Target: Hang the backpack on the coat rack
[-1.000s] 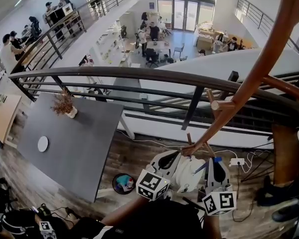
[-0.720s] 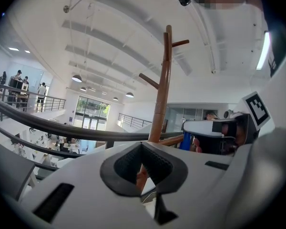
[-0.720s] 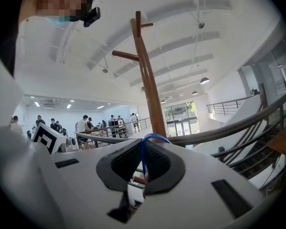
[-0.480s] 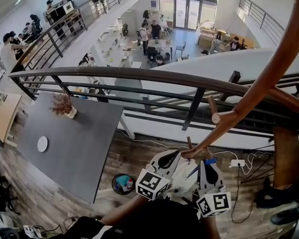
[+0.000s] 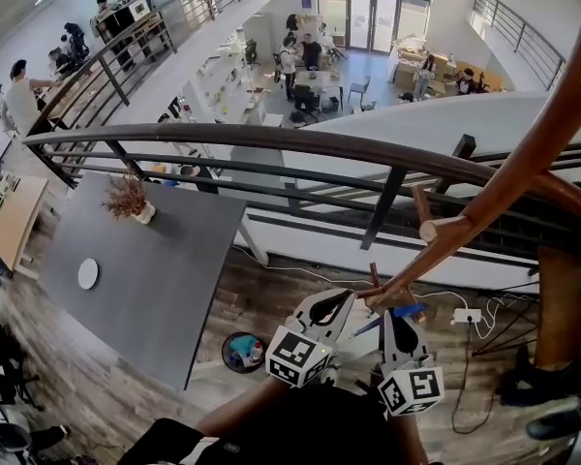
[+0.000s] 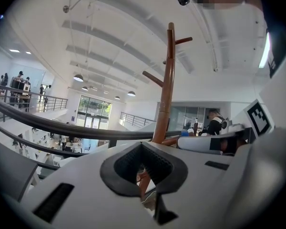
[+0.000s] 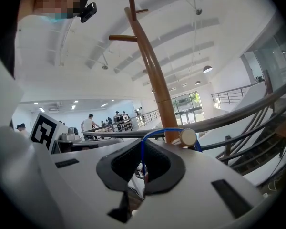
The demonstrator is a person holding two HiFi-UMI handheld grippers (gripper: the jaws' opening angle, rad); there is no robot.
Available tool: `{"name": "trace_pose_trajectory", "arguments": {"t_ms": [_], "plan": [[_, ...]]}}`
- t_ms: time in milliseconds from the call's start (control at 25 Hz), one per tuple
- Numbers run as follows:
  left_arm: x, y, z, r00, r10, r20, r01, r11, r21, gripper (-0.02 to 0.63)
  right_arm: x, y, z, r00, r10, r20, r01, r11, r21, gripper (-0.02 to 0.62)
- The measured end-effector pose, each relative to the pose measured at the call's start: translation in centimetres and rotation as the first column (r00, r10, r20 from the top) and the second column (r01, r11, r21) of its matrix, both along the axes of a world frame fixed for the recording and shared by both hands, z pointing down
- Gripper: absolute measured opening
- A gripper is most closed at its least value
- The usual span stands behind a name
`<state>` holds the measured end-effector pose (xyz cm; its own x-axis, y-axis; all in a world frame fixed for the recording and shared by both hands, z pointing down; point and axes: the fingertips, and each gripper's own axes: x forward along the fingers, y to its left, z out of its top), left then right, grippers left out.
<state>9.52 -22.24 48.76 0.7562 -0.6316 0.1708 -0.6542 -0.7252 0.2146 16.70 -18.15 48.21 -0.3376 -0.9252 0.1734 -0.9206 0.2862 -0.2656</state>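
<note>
The wooden coat rack [image 5: 508, 177] curves up to the right; its pole [image 7: 155, 80] also stands ahead of both jaws. My right gripper [image 5: 395, 320] is shut on the backpack's thin blue hanging loop [image 7: 155, 131]. The loop arcs up from the pads and lies by the round end of a low peg [image 7: 188, 137]. That blue loop [image 5: 407, 310] also shows at the low pegs in the head view. My left gripper [image 5: 337, 303] is close beside it, left of the pole [image 6: 164, 109], with jaws shut and nothing seen between them. The backpack's body is hidden beneath the grippers.
A dark metal railing [image 5: 271, 143] runs behind the rack, with a lower floor and people beyond it. A grey table [image 5: 145, 279] bearing a dried plant [image 5: 128, 200] is on the left. A power strip and cables [image 5: 463, 316] lie on the wooden floor by the rack.
My right gripper has sunk a little and shifted left with the blue loop, which now sits lower at the peg. The left gripper has stayed put.
</note>
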Motion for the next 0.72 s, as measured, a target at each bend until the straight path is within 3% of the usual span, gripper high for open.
{"name": "trace_pose_trajectory", "arguments": {"t_ms": [720], "plan": [[-0.4,0.6,0.5,1.0,-0.022,0.015,0.022,1.0,-0.019,-0.002,-0.4,-2.0,3.2,1.0,-0.015,0.011,0.015,0.999,-0.044,0.02]]}}
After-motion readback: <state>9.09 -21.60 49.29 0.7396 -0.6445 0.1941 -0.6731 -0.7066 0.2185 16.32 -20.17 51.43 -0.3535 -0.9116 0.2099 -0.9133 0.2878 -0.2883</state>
